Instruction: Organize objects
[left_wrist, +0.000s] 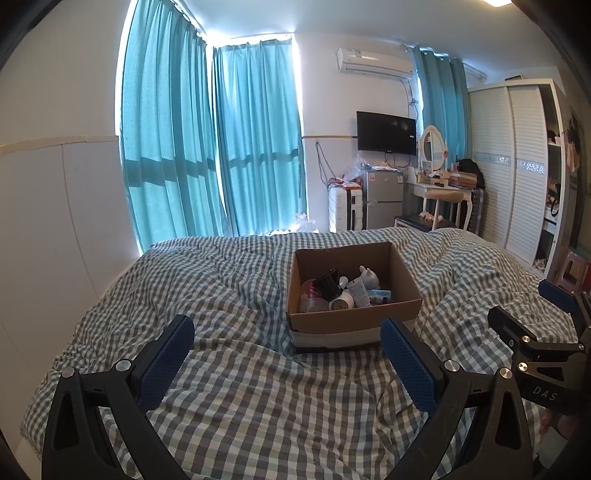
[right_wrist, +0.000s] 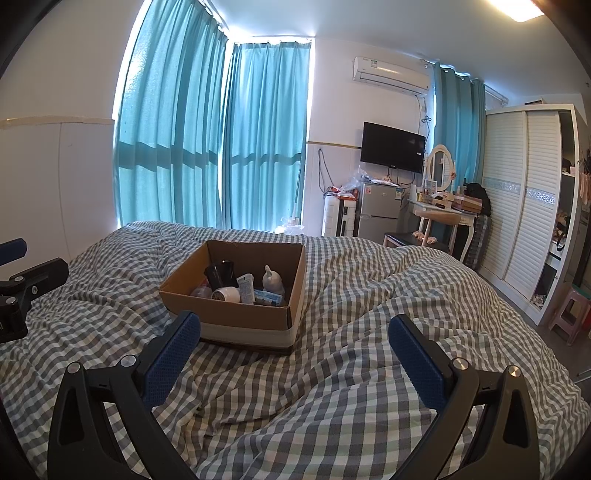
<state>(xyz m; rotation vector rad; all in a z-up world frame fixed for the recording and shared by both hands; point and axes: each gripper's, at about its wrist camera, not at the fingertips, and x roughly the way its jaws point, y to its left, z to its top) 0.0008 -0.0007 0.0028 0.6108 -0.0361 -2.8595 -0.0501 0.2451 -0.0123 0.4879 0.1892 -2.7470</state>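
Trouble is most likely to come from the soft bed (left_wrist: 236, 413) under everything: the cardboard box (left_wrist: 352, 319) sits on a rumpled checked quilt, so I judge that a push or one-sided lift could tip it and spill what it holds. The left claw (left_wrist: 288, 345) is spread wide and holds nothing, with the box just ahead of it and a little to its right, the near wall close to its right finger. The right claw (right_wrist: 294, 341) is likewise spread and empty, the box ahead and to its left, the near corner close by its left finger. Inside lie a black cup (right_wrist: 221, 275), a white tube (right_wrist: 246, 288), a small white figure (right_wrist: 272, 282) and other bits too jumbled to name. Reaching in with fingers this wide could snag the thin wall or knock neighbours together. The two claws are near each other, so they could also collide.
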